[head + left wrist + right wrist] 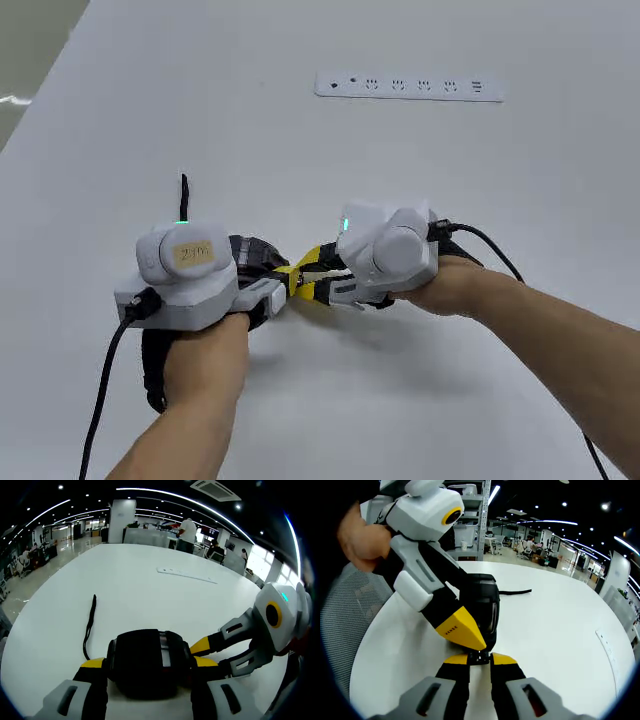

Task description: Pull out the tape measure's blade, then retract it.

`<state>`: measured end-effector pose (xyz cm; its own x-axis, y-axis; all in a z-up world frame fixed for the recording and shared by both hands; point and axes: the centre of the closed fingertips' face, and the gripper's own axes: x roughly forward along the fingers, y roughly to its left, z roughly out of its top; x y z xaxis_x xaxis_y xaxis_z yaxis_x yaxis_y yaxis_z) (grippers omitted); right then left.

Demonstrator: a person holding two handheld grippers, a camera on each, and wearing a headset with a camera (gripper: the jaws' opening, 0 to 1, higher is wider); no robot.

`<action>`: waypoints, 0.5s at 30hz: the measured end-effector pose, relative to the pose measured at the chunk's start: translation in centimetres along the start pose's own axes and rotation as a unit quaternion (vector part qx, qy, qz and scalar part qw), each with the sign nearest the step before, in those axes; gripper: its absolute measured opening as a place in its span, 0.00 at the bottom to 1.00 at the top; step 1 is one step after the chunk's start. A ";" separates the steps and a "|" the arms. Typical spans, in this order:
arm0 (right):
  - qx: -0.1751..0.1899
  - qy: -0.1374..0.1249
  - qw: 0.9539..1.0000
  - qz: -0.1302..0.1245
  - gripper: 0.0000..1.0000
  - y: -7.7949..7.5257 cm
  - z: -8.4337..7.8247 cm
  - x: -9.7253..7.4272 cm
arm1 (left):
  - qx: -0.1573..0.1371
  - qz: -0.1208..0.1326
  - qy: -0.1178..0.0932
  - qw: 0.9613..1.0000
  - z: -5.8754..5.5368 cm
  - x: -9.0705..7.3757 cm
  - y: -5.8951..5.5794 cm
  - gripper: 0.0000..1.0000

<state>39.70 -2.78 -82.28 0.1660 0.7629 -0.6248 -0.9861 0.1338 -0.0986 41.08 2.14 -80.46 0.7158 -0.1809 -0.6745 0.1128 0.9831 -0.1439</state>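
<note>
**Worktop** (120, 120): white, plain surface.

**Tape measure** (254, 252): black case, near the middle of the worktop's front part, held between both tools. In the left gripper view the case (142, 652) sits squarely between the yellow-tipped jaws.

**Left tongs** (268, 278): clamped on the sides of the case, one jaw on each flank (149, 665). Held in the person's left hand (205, 355).

**Right tongs** (312, 282): come in from the opposite side, their tips just beside the case. In the right gripper view the tips (479, 659) are nearly together, pinching a small dark piece at the mouth of the case (482, 605). This is probably the blade's end hook, though it is too small to be sure. Held in the person's right hand (450, 285).

**Strap** (184, 186): thin, black, lying flat on the worktop beyond the case; it runs back to the case (90, 625).

**Power strip** (408, 86): white, lying flat, well apart at the far side.
</note>
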 end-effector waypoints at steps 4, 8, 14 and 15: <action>0.002 0.001 1.000 0.000 0.15 0.0 0.0 0.0 | 0.006 -0.002 0.002 1.000 0.1 0.0 0.0 0.64; 0.001 0.002 1.000 0.000 0.15 0.0 0.0 0.0 | 0.012 -0.003 0.003 1.000 0.2 -0.1 0.0 0.64; -0.002 0.003 1.000 -0.001 0.15 0.0 0.0 -0.1 | 0.025 -0.003 0.005 1.000 0.3 -0.2 0.1 0.66; -0.001 0.002 1.000 -0.002 0.16 -0.1 0.0 -0.1 | 0.026 -0.004 0.005 1.000 0.3 -0.2 0.2 0.67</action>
<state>39.76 -2.87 -82.14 0.1704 0.7592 -0.6282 -0.9853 0.1362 -0.1027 41.17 2.39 -80.11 0.7076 -0.1879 -0.6812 0.1543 0.9818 -0.1106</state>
